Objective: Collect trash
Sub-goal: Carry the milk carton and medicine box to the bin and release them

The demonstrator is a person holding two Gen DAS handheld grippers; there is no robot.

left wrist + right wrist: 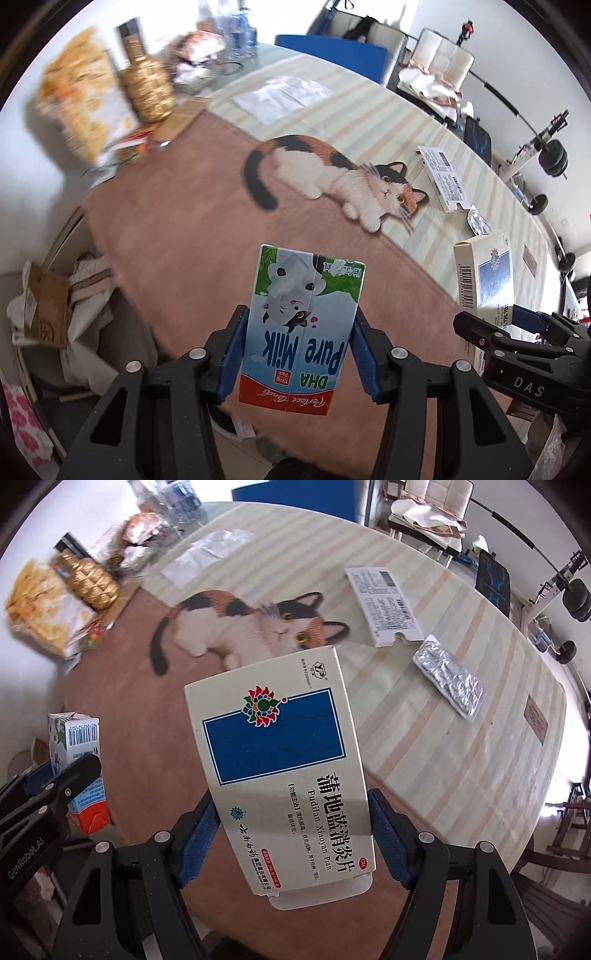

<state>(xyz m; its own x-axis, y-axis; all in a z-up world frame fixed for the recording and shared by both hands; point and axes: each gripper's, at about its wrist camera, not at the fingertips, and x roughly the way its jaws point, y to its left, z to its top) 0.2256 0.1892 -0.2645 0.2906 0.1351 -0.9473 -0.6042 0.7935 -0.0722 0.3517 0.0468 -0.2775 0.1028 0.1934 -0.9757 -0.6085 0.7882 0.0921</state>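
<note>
My left gripper (300, 313) is shut on a blue "Pure Milk" carton (303, 332), held upside down above the brown part of the table. Both blue pads press its sides. My right gripper (291, 798) is shut on a cream medicine box (280, 746) with a blue panel, also lifted off the table. Each gripper shows in the other's view: the medicine box (487, 273) at the right, the milk carton (74, 738) at the left. On the striped cloth lie a flattened white box (384, 602) and a silver blister pack (448, 675).
A cat-print cloth (332, 173) covers the table. A gold bottle (147, 85), a snack bag (81, 99) and a clear wrapper (280, 96) sit at the far end. A bin (74, 314) with paper and cardboard stands below the table's left edge. Chairs and a barbell rack are beyond.
</note>
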